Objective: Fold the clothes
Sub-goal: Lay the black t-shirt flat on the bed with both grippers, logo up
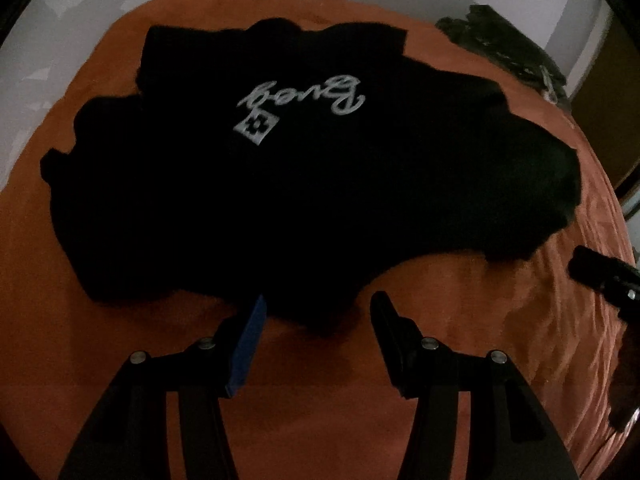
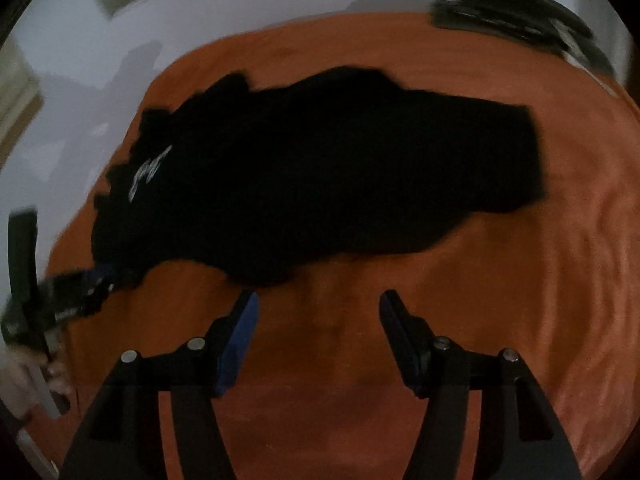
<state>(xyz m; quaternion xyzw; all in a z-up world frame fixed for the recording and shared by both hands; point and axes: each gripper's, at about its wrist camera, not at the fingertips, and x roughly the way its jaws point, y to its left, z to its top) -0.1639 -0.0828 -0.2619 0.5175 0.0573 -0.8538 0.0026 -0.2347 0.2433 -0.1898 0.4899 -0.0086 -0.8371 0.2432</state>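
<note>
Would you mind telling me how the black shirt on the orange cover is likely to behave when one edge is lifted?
The black shirt looks floppy: it lies flat with wavy, uneven edges, so a lifted edge would probably drape and sag. It seems light, barely denting the orange cover. That cover is already wrinkled, so dragging the shirt may bunch both.

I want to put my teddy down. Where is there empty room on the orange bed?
Bare orange bedspread lies between the black printed T-shirt and the open left gripper and right gripper, and widest past the shirt's right end. The far right corner is crowded by a dark clothes pile.
</note>
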